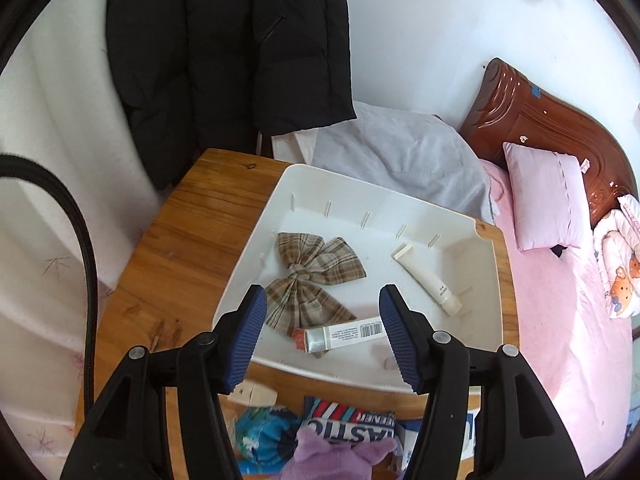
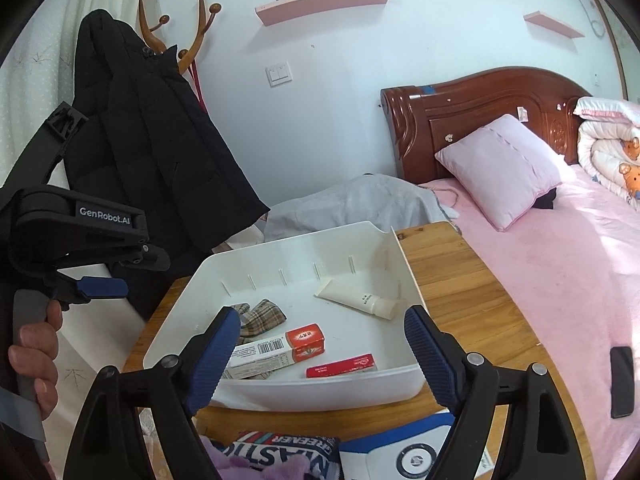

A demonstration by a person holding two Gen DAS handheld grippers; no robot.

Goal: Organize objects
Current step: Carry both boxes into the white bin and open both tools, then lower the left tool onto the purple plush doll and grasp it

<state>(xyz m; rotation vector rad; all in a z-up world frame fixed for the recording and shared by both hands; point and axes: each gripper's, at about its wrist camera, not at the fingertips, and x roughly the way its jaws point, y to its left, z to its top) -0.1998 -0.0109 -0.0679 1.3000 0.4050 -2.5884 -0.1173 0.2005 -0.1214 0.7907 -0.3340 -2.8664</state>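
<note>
Apparently both grippers, left [image 1: 323, 312] and right [image 2: 322, 330], hover open above tray [image 2: 280, 394].

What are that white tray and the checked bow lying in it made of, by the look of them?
The white tray looks like moulded plastic: smooth, slightly glossy walls with small raised ribs along the inside. The checked bow is plainly woven fabric, matte, in a brown and beige plaid, gathered into soft folds at a middle knot. Its exact fibre cannot be told.

We count in the white tray [image 2: 280, 394] one plaid bow [image 1: 310, 280], one cream tube [image 2: 360, 298], one toothpaste box [image 2: 276, 350] and one red packet [image 2: 342, 365] (four things); beyond the desk's far edge, one pillow [image 2: 502, 168]
</note>
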